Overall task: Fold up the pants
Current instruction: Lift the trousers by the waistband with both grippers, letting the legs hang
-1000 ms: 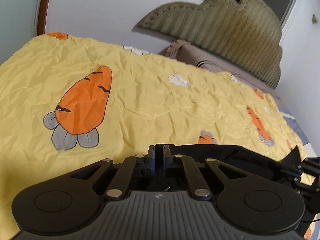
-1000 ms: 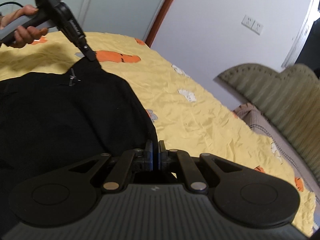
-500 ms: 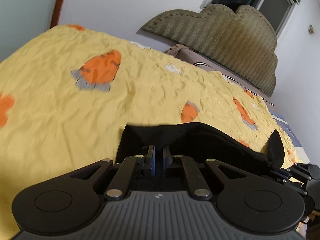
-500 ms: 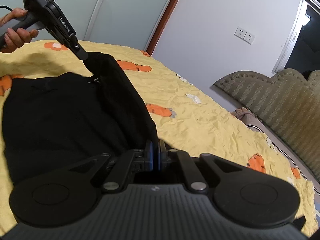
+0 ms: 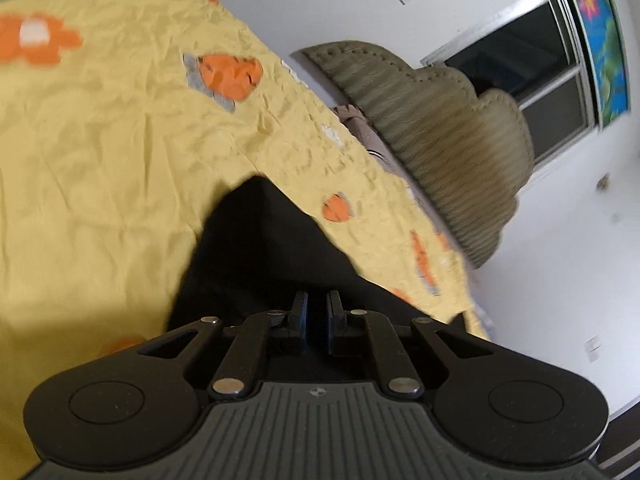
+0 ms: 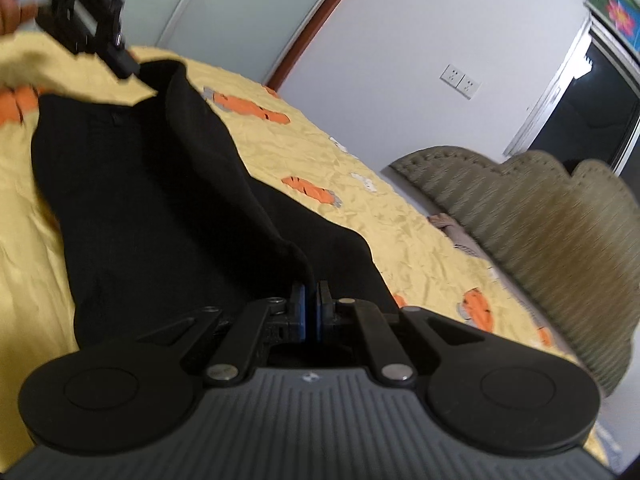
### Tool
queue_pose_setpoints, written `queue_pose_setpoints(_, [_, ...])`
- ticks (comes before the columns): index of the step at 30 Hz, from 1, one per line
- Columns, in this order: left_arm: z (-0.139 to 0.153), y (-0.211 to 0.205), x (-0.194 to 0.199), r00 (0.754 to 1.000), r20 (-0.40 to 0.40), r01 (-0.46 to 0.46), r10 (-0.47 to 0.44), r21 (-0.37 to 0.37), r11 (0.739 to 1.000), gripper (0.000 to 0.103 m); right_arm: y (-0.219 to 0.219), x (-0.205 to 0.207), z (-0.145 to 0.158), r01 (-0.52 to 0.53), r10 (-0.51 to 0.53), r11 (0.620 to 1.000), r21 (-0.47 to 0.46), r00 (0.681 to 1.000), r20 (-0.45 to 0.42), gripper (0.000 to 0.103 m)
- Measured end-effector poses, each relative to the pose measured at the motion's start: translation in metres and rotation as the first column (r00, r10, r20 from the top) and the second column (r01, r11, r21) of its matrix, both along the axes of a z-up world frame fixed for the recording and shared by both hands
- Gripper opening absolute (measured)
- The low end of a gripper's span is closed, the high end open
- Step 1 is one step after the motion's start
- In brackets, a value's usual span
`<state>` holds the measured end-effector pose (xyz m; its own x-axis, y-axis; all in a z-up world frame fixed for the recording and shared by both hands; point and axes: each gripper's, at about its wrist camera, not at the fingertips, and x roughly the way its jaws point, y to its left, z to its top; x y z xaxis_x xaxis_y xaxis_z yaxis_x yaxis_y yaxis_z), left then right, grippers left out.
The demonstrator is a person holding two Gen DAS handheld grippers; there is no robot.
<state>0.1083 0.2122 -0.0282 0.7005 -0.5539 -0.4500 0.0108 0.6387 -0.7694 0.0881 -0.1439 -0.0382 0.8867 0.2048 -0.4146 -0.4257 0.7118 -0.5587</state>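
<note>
Black pants (image 6: 160,208) hang stretched between my two grippers above a yellow carrot-print bed sheet (image 6: 408,232). My right gripper (image 6: 310,300) is shut on the near edge of the pants. My left gripper (image 5: 316,308) is shut on another part of the pants (image 5: 264,248), with cloth drooping in front of it. In the right wrist view the left gripper (image 6: 128,66) shows at the upper left, pinching the far corner of the pants, with the hand behind it.
A padded olive headboard (image 5: 436,136) stands at the head of the bed, against a white wall with sockets (image 6: 460,80). A dark window (image 5: 532,80) is at the right. A glass door with a brown frame (image 6: 256,4) is behind the bed.
Both grippers have lifted the pants higher off the sheet and tilted. The left gripper has swung so the pants hang in a point before it. Both stay shut on the cloth.
</note>
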Motion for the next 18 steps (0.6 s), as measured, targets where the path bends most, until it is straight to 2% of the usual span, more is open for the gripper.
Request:
queue_pose_setpoints(4, [-0.008, -0.006, -0.004, 0.999, -0.036, 0.004, -0.008, -0.109, 0.994, 0.009, 0.008, -0.007, -0.007, 0.024, -0.023, 1.000, -0.010, 1.000, 0.017, 0.006])
queue_pose_setpoints(8, [-0.015, -0.015, 0.002, 0.998, -0.063, -0.038, 0.030, -0.128, 0.991, 0.011, 0.011, -0.003, -0.005, 0.046, -0.046, 0.999, 0.006, 0.999, 0.023, 0.006])
queue_pose_setpoints(11, [-0.027, -0.023, 0.013, 0.991, -0.125, -0.060, 0.043, -0.139, 0.989, 0.011, 0.012, 0.000, -0.004, 0.058, -0.058, 0.998, 0.017, 0.998, 0.025, 0.006])
queue_pose_setpoints(16, [-0.050, -0.028, 0.023, 0.975, -0.211, -0.114, 0.066, -0.227, 0.967, 0.011, 0.014, 0.001, -0.004, 0.070, -0.070, 0.997, 0.014, 0.997, 0.038, 0.006])
queue_pose_setpoints(18, [-0.053, -0.028, 0.021, 0.972, -0.221, -0.132, 0.080, -0.231, 0.964, 0.011, 0.013, 0.002, -0.004, 0.072, -0.072, 0.997, 0.014, 0.997, 0.042, 0.006])
